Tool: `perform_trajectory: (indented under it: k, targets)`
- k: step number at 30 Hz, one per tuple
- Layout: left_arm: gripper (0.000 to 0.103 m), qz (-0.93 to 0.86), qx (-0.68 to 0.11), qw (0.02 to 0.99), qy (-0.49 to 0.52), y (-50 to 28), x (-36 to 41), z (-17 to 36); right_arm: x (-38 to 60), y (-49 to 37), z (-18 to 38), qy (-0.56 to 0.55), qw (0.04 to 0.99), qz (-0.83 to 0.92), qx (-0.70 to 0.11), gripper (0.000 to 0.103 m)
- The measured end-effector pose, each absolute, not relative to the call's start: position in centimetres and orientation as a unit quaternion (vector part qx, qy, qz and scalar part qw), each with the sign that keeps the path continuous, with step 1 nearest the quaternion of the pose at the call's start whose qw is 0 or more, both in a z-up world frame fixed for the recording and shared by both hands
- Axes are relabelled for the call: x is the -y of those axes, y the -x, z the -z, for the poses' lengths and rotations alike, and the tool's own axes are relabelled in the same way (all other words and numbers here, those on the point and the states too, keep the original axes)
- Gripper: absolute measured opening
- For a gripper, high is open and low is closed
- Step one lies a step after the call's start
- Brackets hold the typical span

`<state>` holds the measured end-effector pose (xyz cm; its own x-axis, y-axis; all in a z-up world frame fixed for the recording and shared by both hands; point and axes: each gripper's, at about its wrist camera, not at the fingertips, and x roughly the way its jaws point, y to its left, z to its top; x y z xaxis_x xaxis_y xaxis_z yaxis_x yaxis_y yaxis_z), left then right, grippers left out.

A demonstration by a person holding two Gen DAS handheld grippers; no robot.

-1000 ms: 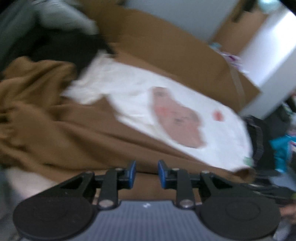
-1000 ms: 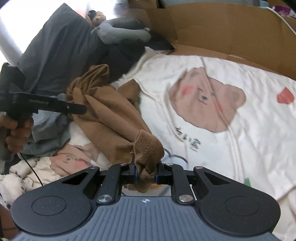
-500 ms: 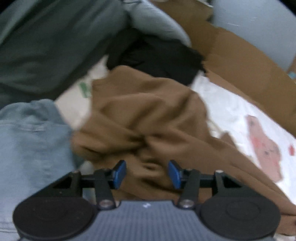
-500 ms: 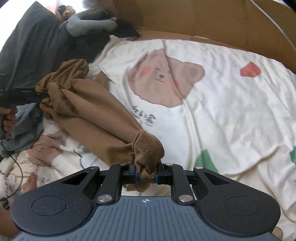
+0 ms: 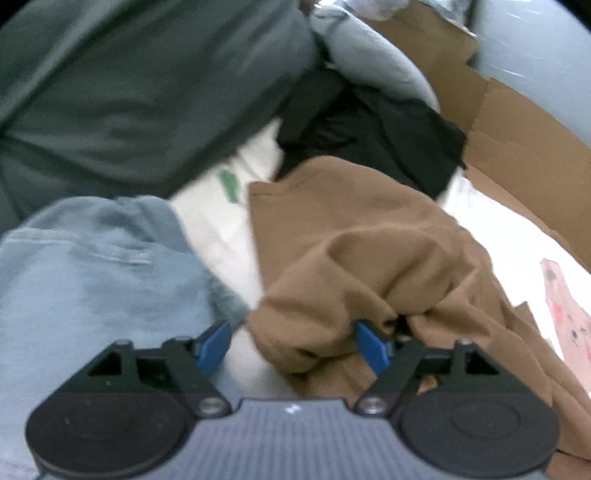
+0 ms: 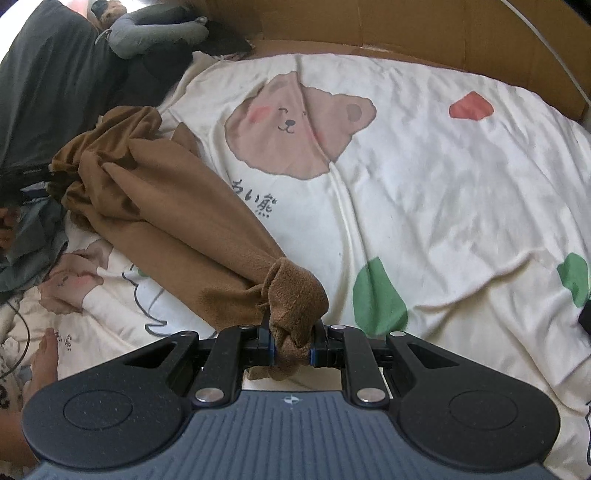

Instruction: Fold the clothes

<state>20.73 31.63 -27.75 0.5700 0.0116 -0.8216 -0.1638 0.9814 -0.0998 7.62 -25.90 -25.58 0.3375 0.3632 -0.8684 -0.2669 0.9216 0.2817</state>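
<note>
A brown garment [image 6: 166, 206] lies stretched in a bunched strip across the white bear-print sheet [image 6: 424, 177]. My right gripper [image 6: 293, 349] is shut on its near end, a knotted-looking cuff that bulges above the pads. The far end of the brown garment [image 5: 351, 240] lies crumpled in the left wrist view. My left gripper [image 5: 291, 345] hangs over that end with its jaws opening. A fold of brown cloth sits between them. It touches the right pad [image 5: 373, 347] and stands clear of the left one. The left gripper's handle [image 6: 26, 173] shows at the left edge of the right wrist view.
Pale blue jeans [image 5: 92, 277] lie left of the brown cloth, below a dark grey garment [image 5: 129, 92]. A black garment [image 5: 369, 129] lies behind it. Cardboard [image 6: 406, 29] borders the sheet at the back. A grey cushion [image 6: 155, 31] rests at the far left corner.
The left gripper swung left from the bear sheet to the crumpled end of the brown garment, and its jaws widened. The right gripper kept its hold and shifted slightly, drawing the brown strip straighter.
</note>
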Motion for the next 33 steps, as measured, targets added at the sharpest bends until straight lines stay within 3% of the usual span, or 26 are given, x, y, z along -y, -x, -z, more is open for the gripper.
perform_trajectory:
  k: [1,2,3,6,12,13,14,24,33]
  targets:
    - [0.053,-0.041,-0.466,0.878,0.101,-20.9,-31.7,27.9,26.0,-7.5,25.6,-0.044,0.816,-0.191,-0.544,0.015]
    - [0.044,-0.033,-0.468,0.875,0.116,-20.9,-31.6,27.9,26.2,-7.4,25.6,-0.045,0.815,-0.189,-0.545,0.015]
    - [0.027,-0.025,-0.468,0.874,0.124,-20.7,-31.4,27.8,26.4,-7.3,25.7,-0.046,0.814,-0.186,-0.548,0.015]
    - [0.017,-0.004,-0.449,0.886,0.118,-20.2,-30.3,26.6,26.9,-7.0,26.0,-0.051,0.808,-0.181,-0.559,0.016]
    - [0.015,0.068,-0.408,0.902,0.127,-20.4,-27.6,22.9,27.1,-6.7,25.3,-0.021,0.81,-0.185,-0.557,0.032]
    - [0.015,0.08,-0.403,0.903,0.128,-20.5,-27.0,22.3,27.5,-6.8,25.1,-0.025,0.813,-0.18,-0.553,0.041]
    - [0.015,0.093,-0.398,0.903,0.13,-20.5,-26.4,21.8,27.9,-6.9,24.8,-0.028,0.816,-0.175,-0.55,0.044]
    - [0.014,0.21,-0.371,0.898,0.106,-20.5,-19.0,19.1,27.5,-8.1,22.6,-0.052,0.842,-0.19,-0.502,0.045]
    - [0.014,0.309,-0.396,0.864,0.044,-16.8,-11.8,21.6,23.7,-9.9,20.5,-0.108,0.837,-0.266,-0.466,0.048]
